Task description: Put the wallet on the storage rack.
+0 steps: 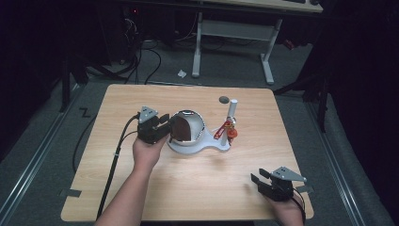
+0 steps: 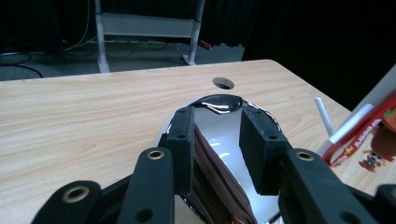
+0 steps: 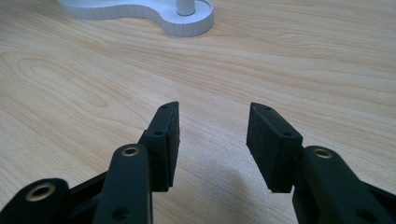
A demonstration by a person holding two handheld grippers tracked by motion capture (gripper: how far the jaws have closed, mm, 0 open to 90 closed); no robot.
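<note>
Left gripper (image 1: 162, 126) fingers stand narrowly apart, straddling the brown pouch (image 2: 219, 186) inside the steel bowl (image 1: 200, 123), apparently to lift it. Right gripper (image 3: 212, 140) rests wide, well clear of the bowl.

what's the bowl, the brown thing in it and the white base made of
Bowl: likely polished metal, going by its mirror-like reflections. Brown thing: probably fabric or leather, matte with stitched ridges; hard to say which. White base: looks like matte plastic, with fine ribbing along its edge.
</note>
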